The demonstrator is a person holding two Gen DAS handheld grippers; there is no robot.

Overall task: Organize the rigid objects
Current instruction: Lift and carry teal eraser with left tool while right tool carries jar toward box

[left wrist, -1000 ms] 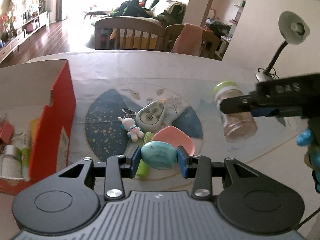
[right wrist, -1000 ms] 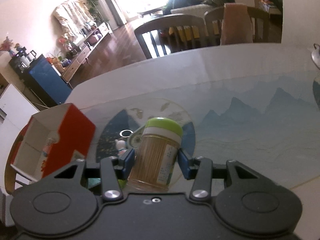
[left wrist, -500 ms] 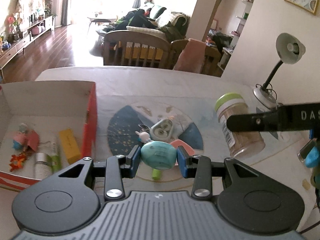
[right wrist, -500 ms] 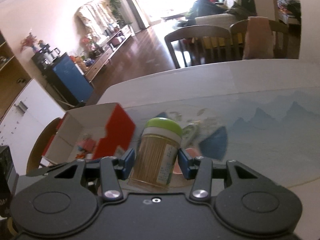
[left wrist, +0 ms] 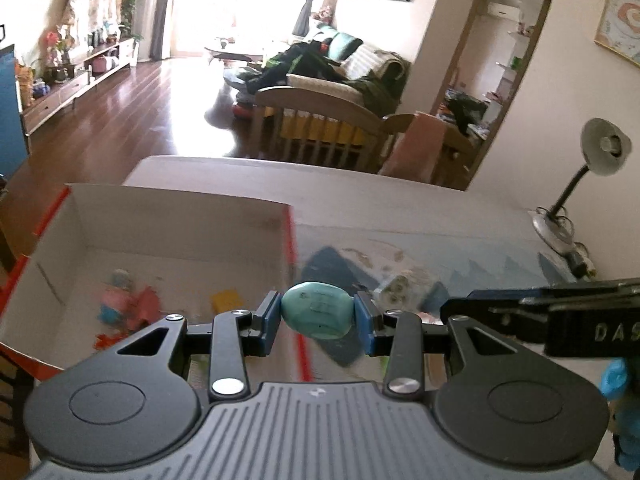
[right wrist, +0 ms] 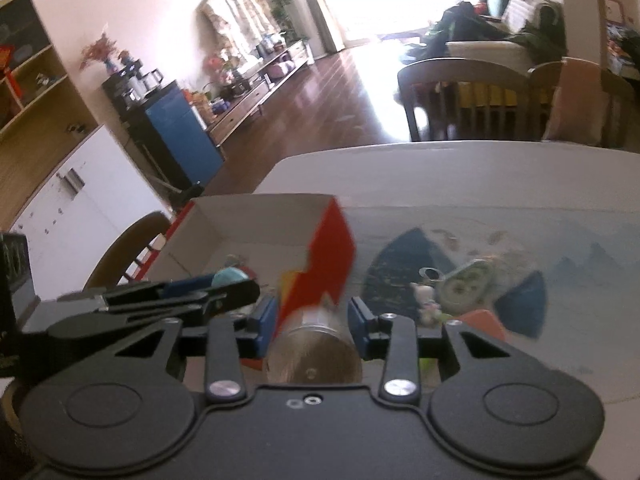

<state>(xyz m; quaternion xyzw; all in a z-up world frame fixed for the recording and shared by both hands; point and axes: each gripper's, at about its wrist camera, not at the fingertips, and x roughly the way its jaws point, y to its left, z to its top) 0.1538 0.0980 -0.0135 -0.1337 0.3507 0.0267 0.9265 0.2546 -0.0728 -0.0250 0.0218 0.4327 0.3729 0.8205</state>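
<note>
Left wrist view, grip: my left gripper (left wrist: 317, 316) is clenched on the teal egg-shaped object (left wrist: 317, 315), blue pads pressing both its ends, at frame centre.
Left wrist view, below: the egg hangs over the red wall of the open cardboard box (left wrist: 172, 224), which fills the left half.
Left wrist view, box contents: blurred pink figure (left wrist: 120, 300) and yellow block (left wrist: 226, 300).
Left wrist view, obstruction: the right gripper's arm crosses the lower right, hiding part of the patterned mat (left wrist: 420, 256).
Right wrist view, grip: my right gripper (right wrist: 312, 320) is closing its jaws with the jar (right wrist: 314, 356) between the pads, tipped bottom-first toward the lens.
Right wrist view, obstruction: the left gripper juts in from the left over the box.
Right wrist view, right of centre: small white figurine (right wrist: 426, 300) and oval case (right wrist: 466, 284) on the mat.
</note>
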